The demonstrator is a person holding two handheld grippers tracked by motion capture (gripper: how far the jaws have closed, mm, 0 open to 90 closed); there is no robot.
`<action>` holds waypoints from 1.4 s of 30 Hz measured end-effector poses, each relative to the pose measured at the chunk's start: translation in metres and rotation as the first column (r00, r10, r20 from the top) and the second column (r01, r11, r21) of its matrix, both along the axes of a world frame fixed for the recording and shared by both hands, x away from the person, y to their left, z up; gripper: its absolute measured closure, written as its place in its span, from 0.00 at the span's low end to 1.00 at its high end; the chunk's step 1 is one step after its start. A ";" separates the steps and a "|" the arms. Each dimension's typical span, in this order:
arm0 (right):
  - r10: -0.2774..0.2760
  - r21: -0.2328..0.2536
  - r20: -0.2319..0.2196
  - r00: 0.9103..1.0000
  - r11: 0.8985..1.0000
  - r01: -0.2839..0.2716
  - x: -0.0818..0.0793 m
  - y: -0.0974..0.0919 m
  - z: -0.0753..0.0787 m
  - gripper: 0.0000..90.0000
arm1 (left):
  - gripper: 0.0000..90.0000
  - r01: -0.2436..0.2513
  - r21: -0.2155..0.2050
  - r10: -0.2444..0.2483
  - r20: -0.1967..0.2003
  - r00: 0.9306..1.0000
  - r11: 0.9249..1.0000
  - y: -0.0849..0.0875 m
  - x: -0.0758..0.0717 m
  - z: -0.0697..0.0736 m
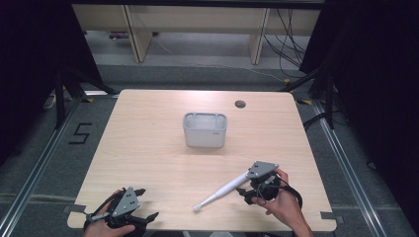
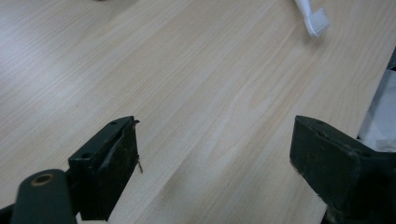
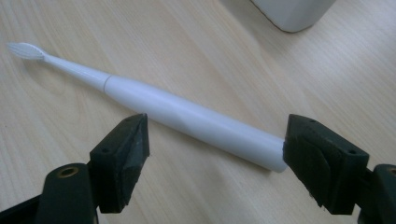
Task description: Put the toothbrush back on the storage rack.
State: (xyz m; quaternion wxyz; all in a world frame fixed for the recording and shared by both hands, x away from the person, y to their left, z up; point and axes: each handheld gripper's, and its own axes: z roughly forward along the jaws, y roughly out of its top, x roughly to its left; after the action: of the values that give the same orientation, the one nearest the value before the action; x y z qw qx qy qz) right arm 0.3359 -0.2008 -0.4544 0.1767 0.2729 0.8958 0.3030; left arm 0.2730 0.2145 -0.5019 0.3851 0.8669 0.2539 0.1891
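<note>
Both grippers gape — right gripper (image 3: 215, 149) over the unmarked toothbrush (image 3: 187, 119), left gripper (image 2: 215, 158) over bare table (image 2: 196, 79).

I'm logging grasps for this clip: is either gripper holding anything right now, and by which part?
Nothing is held. The right gripper stands open around the toothbrush handle's end; the left gripper is open over bare table.

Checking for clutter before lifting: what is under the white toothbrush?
The toothbrush lies flat on the bare wooden table, between the right gripper's open jaws. Nothing else shows beneath it; the contact strip itself is hidden.
</note>
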 end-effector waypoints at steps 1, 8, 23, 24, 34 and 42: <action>0.000 0.000 0.000 1.000 1.000 0.000 0.000 0.000 0.000 0.26 | 0.16 -0.006 -0.010 0.006 0.000 1.000 1.000 -0.001 0.000 0.000; 0.063 -0.035 0.006 0.998 0.997 -0.063 0.005 0.014 -0.001 0.27 | 0.16 -0.006 -0.010 0.006 0.000 1.000 1.000 -0.001 0.000 0.000; 0.170 -0.129 -0.053 0.984 0.976 -0.175 0.016 0.044 -0.012 0.31 | 0.16 -0.002 -0.006 0.002 -0.007 1.000 1.000 0.000 0.000 -0.001; 0.170 -0.135 -0.048 0.984 0.975 -0.175 0.017 0.045 -0.013 0.32 | 0.16 -0.001 -0.006 0.001 -0.006 1.000 1.000 0.000 0.000 -0.001; 0.209 -0.184 -0.086 0.974 0.958 -0.221 0.022 0.052 -0.020 0.34 | 0.16 -0.001 -0.005 0.001 -0.006 1.000 1.000 0.000 0.000 -0.001; 0.216 -0.219 -0.123 0.969 0.946 -0.239 0.022 0.056 -0.026 0.38 | 0.16 -0.009 -0.023 0.009 -0.001 1.000 1.000 -0.002 -0.001 -0.001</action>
State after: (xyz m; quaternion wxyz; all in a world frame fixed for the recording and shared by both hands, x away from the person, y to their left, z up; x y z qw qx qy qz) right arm 0.3580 -0.1446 -0.4805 0.1275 0.1595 0.9581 0.2009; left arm 0.2724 0.2130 -0.5029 0.3940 0.8613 0.2602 0.1878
